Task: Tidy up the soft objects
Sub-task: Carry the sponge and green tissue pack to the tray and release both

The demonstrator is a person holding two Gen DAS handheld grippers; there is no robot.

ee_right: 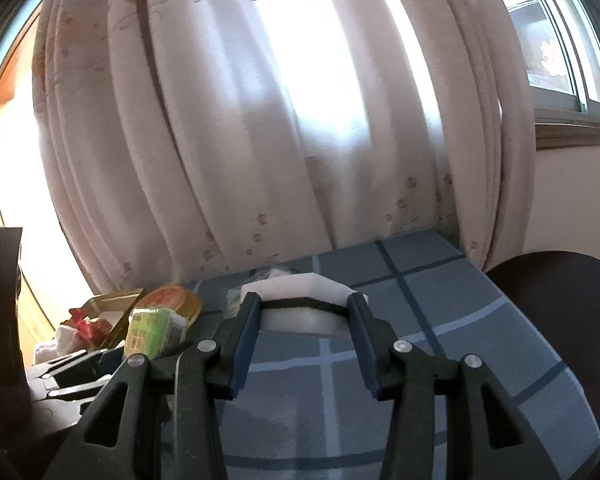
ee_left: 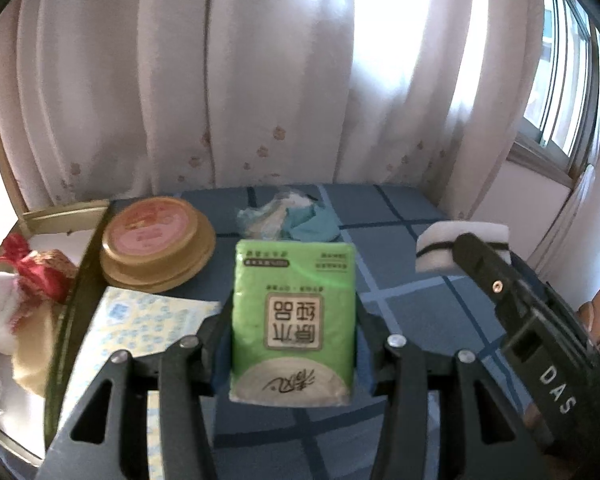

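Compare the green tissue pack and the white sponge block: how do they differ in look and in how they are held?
The green tissue pack is printed with characters; the white sponge is plain, with one dark layer through its middle. The pack sits in the left gripper, lengthwise between the fingers; the sponge sits crosswise in the right gripper, at the fingertips. The pack looks larger than the sponge. Both are soft, pinched from two sides, and carried above the blue plaid cloth.

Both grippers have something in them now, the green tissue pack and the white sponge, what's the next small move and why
Probably carry the green tissue pack left toward the open gold box, where other soft things already lie. The left gripper is clamped on the pack and holds it clear of the blue checked cloth. The right gripper holds the white sponge, which can follow.
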